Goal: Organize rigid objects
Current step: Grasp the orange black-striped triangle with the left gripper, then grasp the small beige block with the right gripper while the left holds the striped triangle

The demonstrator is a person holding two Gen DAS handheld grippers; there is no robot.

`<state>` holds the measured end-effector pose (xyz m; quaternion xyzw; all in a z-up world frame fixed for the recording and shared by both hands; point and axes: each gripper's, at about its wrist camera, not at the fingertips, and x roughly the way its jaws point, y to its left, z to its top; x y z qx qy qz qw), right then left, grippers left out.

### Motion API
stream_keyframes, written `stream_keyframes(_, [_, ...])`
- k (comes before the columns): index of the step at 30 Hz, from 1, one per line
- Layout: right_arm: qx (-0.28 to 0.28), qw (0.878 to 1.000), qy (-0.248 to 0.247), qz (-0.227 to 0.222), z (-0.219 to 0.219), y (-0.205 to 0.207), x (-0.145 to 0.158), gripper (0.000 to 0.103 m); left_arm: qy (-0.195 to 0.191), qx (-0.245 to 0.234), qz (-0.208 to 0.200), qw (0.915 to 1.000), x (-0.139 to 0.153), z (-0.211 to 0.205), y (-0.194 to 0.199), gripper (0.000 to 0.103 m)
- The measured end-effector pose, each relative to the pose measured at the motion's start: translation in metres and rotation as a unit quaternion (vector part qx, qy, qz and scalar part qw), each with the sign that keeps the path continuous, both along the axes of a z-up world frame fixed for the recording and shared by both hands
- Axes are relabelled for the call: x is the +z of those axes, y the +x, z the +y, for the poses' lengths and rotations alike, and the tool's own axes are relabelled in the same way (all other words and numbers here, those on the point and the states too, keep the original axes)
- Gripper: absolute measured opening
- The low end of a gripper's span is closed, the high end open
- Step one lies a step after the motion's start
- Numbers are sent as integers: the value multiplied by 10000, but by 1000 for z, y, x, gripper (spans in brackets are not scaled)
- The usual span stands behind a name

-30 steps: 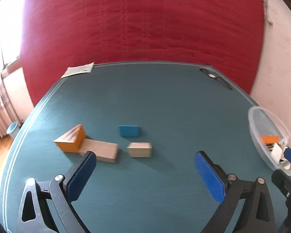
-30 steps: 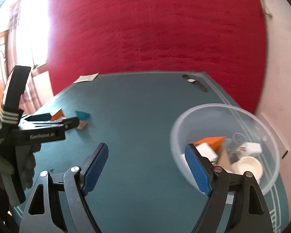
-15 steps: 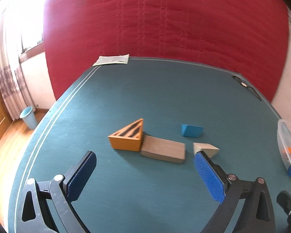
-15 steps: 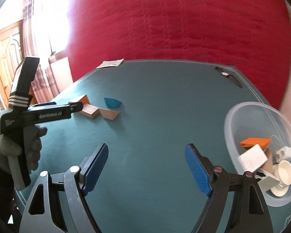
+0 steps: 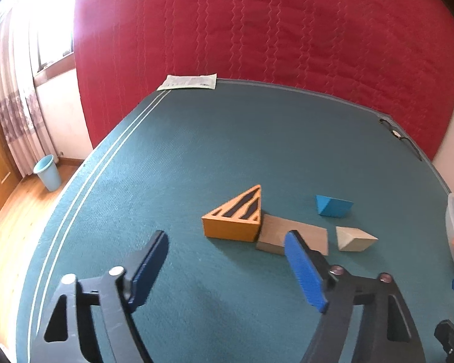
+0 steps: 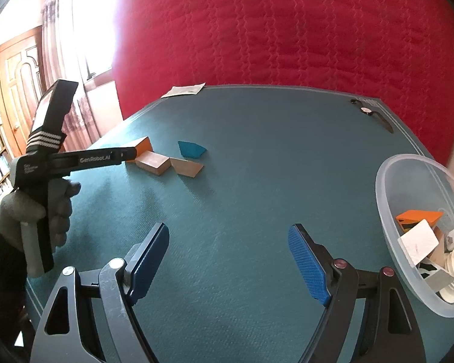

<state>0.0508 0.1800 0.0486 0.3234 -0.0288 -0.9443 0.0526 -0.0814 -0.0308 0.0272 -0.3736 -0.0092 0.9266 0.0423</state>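
Observation:
Several blocks lie together on the teal table. An orange triangular block [image 5: 237,216] touches a flat tan block [image 5: 290,237]; a small tan wedge [image 5: 354,238] and a blue wedge [image 5: 333,206] lie to their right. My left gripper [image 5: 227,266] is open and empty, just short of the orange and flat tan blocks. My right gripper [image 6: 228,261] is open and empty over bare table, left of a clear plastic bowl [image 6: 387,199] that holds several pieces. The blocks also show in the right wrist view, with the blue wedge [image 6: 190,148] beyond the left gripper's body [image 6: 75,158].
A sheet of paper [image 5: 189,81] lies at the table's far left corner and a wristwatch [image 6: 370,113] at the far right edge. A red padded wall stands behind the table. A blue bin [image 5: 47,171] is on the floor at left.
My left gripper has swung left and closer to the blocks, which now lie just ahead of its fingers. My right gripper has turned left, so the bowl slid to the right edge.

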Motion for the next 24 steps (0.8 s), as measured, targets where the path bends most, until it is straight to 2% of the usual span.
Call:
stream_keyframes(4, [45, 10000, -3, -51, -3, -2, -3, 82, 48, -8, -90, 9999, -1, -5, -10, 66])
stream_keyframes(8, [106, 9999, -18, -100, -7, -5, -4, 82, 13, -127, -138, 9998, -3, -4, -18, 61])
stream_keyframes(12, [169, 9997, -46, -171, -13, -10, -5, 82, -94, -206, -258, 9994, -8, 0, -26, 44])
stream_keyframes(17, [253, 9994, -38, -245, -25, -23, -4, 82, -81, -281, -277, 9992, -9, 0, -27, 43])
stream_keyframes(24, [228, 9981, -92, -570, -37, -62, -10, 81, 54, -287, -246, 9993, -7, -3, -22, 43])
